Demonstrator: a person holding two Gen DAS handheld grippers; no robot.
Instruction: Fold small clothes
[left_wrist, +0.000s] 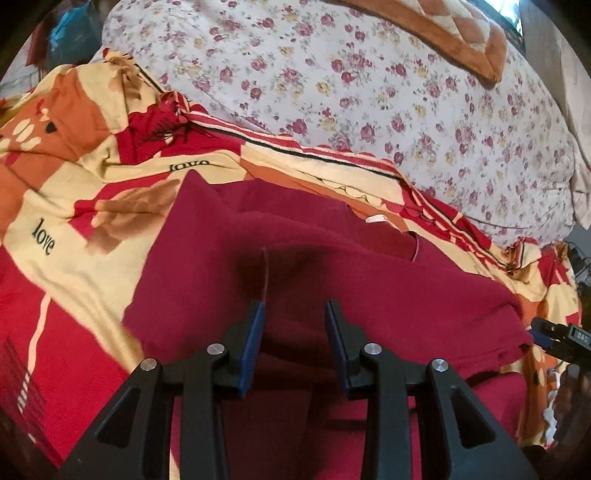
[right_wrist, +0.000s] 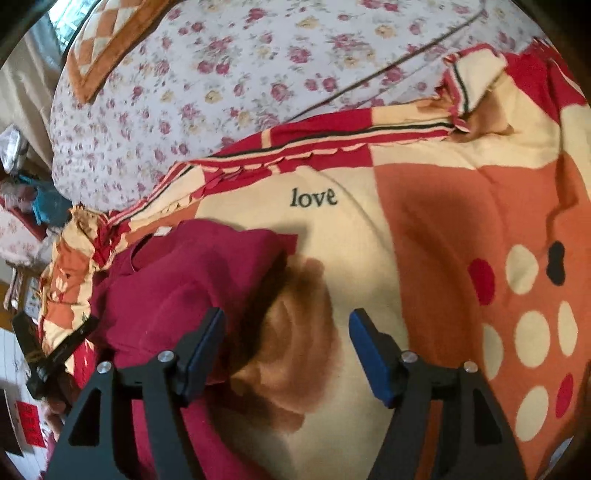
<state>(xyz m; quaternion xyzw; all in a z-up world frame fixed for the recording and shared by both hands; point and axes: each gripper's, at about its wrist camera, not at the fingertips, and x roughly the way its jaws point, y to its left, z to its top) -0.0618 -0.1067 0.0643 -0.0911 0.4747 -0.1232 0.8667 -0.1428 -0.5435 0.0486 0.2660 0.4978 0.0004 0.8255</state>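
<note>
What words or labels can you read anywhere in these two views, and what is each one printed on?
"love": on a cream patch of the patterned blanket, at in the right wrist view.
"love": on the same blanket, at in the left wrist view.
"love": top half only, at, cut off by a fold.
White tag at the maroon garment's neckline: too small to read.
Red papers on the floor: blurred, unreadable.

Running out of view past the bottom edge: the maroon garment (left_wrist: 332, 266). Hiding part of the patterned blanket (right_wrist: 424, 229) under that garment. Showing only as a dark sliver at the frame edge: the right hand-held gripper (left_wrist: 554, 334). Blurring beyond recognition: clutter (right_wrist: 33, 206) beside the bed.
</note>
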